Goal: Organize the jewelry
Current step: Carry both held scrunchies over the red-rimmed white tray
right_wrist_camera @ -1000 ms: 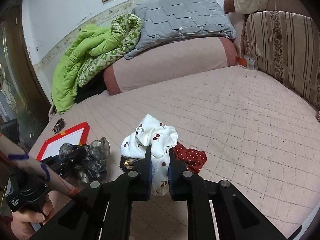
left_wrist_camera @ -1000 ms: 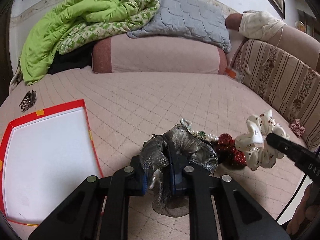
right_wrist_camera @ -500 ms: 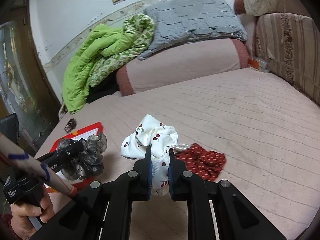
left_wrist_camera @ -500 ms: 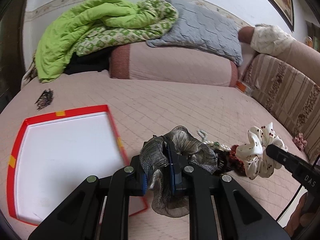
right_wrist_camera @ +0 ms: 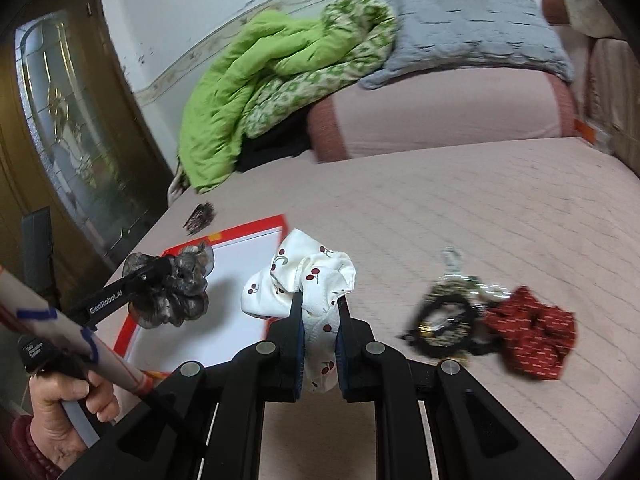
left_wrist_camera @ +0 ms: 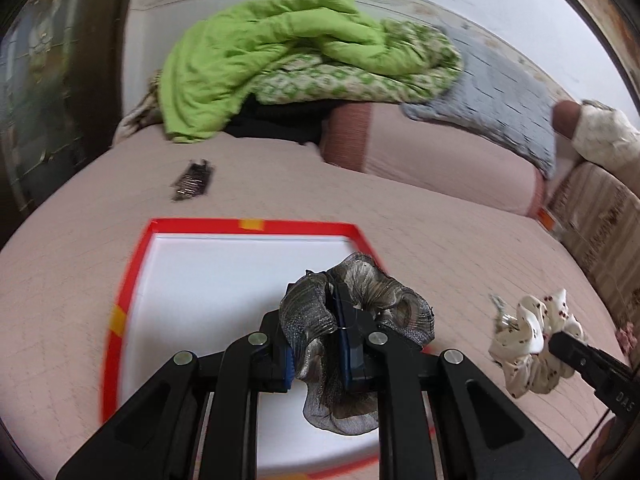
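1. The left gripper [left_wrist_camera: 320, 344], pinching the grey scrunchie [left_wrist_camera: 356, 312], has travelled from beside the red tray [left_wrist_camera: 120, 312] to over it.
2. The right gripper [right_wrist_camera: 318, 328], clamping the cherry scrunchie [right_wrist_camera: 300, 280], follows, nearing the tray's edge; drop-off looks imminent.

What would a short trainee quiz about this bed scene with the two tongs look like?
1. True or false: the left tongs grip the cherry-print scrunchie.
2. Which item lies on the bed, held by neither tongs? A) grey scrunchie B) red scrunchie C) cherry-print scrunchie
3. Fill in: the grey scrunchie hangs over the white tray with the ___ rim.

Key:
1. False; the right tongs hold it.
2. B
3. red
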A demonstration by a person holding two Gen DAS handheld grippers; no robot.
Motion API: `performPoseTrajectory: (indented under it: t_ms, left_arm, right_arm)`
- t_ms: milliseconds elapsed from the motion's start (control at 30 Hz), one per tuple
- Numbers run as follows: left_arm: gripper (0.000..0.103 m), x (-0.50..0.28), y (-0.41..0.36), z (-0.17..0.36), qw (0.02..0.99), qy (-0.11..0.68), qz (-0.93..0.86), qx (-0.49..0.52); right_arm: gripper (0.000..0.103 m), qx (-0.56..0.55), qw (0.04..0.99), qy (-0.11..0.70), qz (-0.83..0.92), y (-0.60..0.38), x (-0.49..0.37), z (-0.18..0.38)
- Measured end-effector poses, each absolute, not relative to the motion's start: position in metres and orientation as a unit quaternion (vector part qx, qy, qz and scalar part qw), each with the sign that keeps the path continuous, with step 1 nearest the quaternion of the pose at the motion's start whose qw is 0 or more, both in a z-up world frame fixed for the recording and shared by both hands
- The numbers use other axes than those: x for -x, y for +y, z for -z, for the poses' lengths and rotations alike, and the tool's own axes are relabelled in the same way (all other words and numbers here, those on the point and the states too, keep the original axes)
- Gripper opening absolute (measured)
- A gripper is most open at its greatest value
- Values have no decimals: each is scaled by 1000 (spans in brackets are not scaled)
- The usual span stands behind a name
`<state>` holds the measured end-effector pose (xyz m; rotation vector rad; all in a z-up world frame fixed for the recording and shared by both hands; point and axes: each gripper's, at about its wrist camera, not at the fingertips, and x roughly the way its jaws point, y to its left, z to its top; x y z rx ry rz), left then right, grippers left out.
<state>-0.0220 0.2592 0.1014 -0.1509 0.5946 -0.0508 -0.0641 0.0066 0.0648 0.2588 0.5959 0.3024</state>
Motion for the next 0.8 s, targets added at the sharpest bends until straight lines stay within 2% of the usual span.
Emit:
performPoseTrajectory:
  t_ms: [300, 467, 800]
  left_arm:
    - [16, -17, 298, -96, 948, 304, -8, 92]
    - [16, -39, 303, -97, 952, 300, -26, 58]
    - [16, -70, 335, -82, 937, 332, -38, 100]
  right_arm:
    - [14, -135, 934, 298, -147, 44, 51, -89]
    - [14, -137, 930, 306, -147, 57, 47, -95]
    - [14, -115, 927, 319, -160, 93, 30, -109]
